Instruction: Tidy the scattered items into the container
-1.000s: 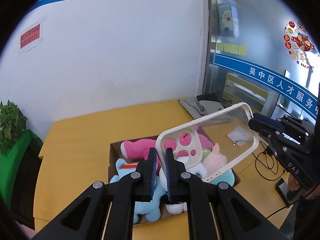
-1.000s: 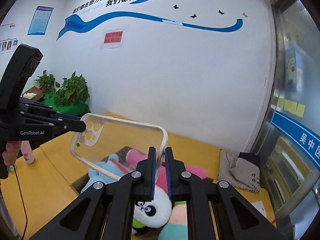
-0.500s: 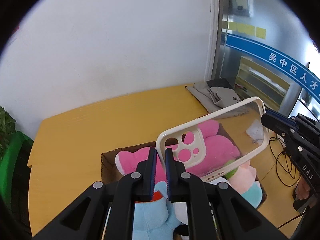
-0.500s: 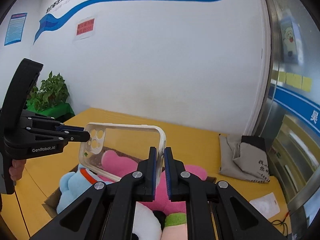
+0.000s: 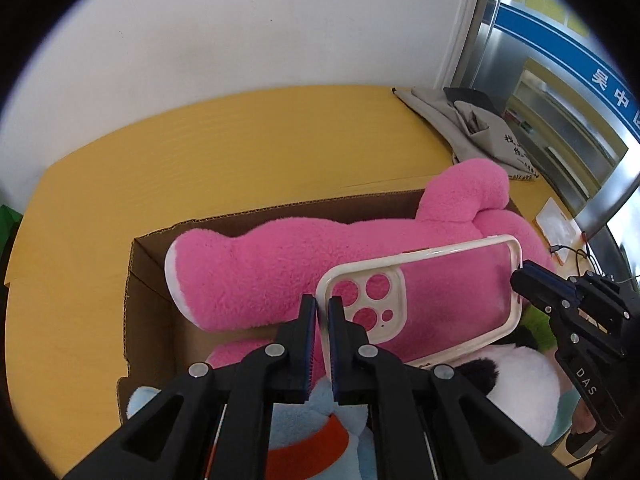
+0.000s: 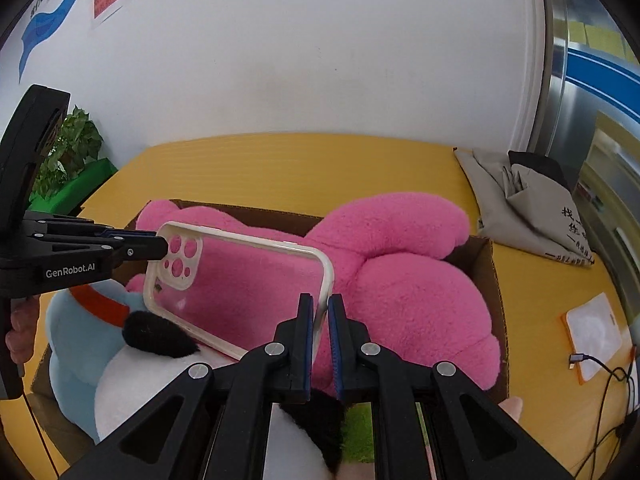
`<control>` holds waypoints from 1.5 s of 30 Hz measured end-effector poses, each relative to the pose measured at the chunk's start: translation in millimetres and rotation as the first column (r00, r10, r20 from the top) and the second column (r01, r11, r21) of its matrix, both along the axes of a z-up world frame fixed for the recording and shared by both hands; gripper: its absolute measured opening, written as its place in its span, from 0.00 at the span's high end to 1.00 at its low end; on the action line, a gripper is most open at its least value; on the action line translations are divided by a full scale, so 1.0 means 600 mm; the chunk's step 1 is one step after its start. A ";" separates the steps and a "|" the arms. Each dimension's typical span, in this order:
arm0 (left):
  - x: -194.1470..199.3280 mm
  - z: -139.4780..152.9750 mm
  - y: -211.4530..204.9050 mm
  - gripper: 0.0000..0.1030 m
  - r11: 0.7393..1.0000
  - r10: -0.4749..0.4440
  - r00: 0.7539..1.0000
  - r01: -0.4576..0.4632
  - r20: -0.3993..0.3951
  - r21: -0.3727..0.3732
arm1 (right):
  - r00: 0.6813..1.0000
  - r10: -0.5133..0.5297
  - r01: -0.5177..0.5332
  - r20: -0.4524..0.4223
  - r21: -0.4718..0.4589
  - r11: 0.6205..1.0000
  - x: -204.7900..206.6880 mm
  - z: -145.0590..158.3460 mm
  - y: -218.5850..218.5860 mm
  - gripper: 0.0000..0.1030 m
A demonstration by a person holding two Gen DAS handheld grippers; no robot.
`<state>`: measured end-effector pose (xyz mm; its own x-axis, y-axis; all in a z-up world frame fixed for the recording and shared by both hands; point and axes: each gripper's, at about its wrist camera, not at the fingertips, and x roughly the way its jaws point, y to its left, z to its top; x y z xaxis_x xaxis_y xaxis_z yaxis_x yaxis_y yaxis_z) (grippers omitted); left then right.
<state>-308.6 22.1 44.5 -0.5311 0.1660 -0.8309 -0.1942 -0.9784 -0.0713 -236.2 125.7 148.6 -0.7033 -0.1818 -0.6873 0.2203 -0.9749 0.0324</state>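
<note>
Left wrist view, read left to right from the cardboard box (image 5: 136, 280). Yellow bench (image 5: 248, 148) beneath and around the box. Inside the box: pink plush (image 5: 280, 268) lying across the far half; pale blue plush with an orange-red collar (image 5: 304, 444) in the near left part; white-and-black panda plush (image 5: 516, 384) in the near right part. Above the pink plush, held clear of it: clear phone case (image 5: 452, 292) with cream rim, tilted. Left tongs (image 5: 322, 312) pinching the case's camera-cutout end, fingers nearly closed on the rim. Right tongs (image 5: 520, 280) gripping the opposite short end. Beyond the box's far right corner: grey cloth bag (image 5: 468, 120) on the bench.

Right wrist view, same landmark. Green plant (image 6: 76, 148) well left of the box. Left tongs (image 6: 160, 246) at the case's cutout end. Phone case (image 6: 248, 280) over the pink plush (image 6: 400, 280). Right tongs (image 6: 322, 312) nipping the case's near short rim. White card (image 6: 592, 332) and cable (image 6: 600, 368) right of the box.
</note>
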 end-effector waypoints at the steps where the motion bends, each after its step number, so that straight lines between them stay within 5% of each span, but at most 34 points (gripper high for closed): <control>1: 0.004 0.004 -0.001 0.94 1.000 -0.002 1.000 0.002 -0.009 0.000 | 1.000 0.002 -0.002 0.001 0.003 1.000 0.001 -0.001 0.002 0.91; 2: 0.008 0.010 -0.003 0.94 1.000 0.001 1.000 -0.001 -0.017 0.007 | 1.000 0.001 -0.001 -0.004 0.006 1.000 0.002 0.001 0.004 0.89; 4: 0.017 0.030 -0.013 0.93 1.000 0.026 0.998 -0.025 -0.050 0.011 | 1.000 -0.013 0.013 -0.024 0.018 1.000 0.003 0.009 0.012 0.51; 5: 0.023 0.041 -0.017 0.92 0.999 0.040 0.996 -0.040 -0.074 0.003 | 0.999 -0.028 0.028 -0.040 0.014 1.000 0.008 0.017 0.018 0.18; 6: 0.031 0.053 -0.021 0.89 0.999 0.051 0.994 -0.052 -0.096 -0.004 | 0.997 -0.046 0.046 -0.061 -0.003 0.999 0.016 0.029 0.026 0.04; 7: 0.041 0.065 -0.025 0.83 0.998 0.060 0.992 -0.061 -0.115 -0.007 | 0.995 -0.059 0.057 -0.081 -0.028 0.998 0.027 0.041 0.034 0.04; 9: 0.069 0.090 -0.033 0.56 0.997 0.072 0.985 -0.074 -0.155 -0.007 | 0.993 -0.055 0.050 -0.102 -0.048 0.998 0.050 0.063 0.039 0.05; 15: 0.209 0.149 -0.051 0.22 0.988 0.140 0.928 -0.152 -0.344 -0.006 | 0.983 -0.074 0.065 -0.169 -0.058 0.996 0.178 0.113 0.038 0.00; 20: 0.321 0.140 -0.043 0.22 0.977 0.212 0.911 -0.209 -0.355 0.045 | 0.983 -0.078 0.068 -0.166 -0.064 0.996 0.272 0.099 0.008 0.00; 27: 0.428 0.122 -0.023 0.22 0.963 0.252 0.896 -0.268 -0.366 0.006 | 0.986 -0.107 0.103 -0.128 -0.036 0.994 0.331 0.061 0.003 0.00; 45: 0.498 0.092 -0.024 0.22 0.946 0.314 0.880 -0.320 -0.355 0.043 | 0.990 -0.119 0.119 -0.083 0.001 0.993 0.382 0.022 0.007 0.00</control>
<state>-9.8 7.9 99.6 -0.8115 -0.0726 -0.5799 0.1174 -0.9923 -0.0400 -7.1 130.0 161.7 -0.7738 -0.0895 -0.6270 0.1046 -0.9944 0.0129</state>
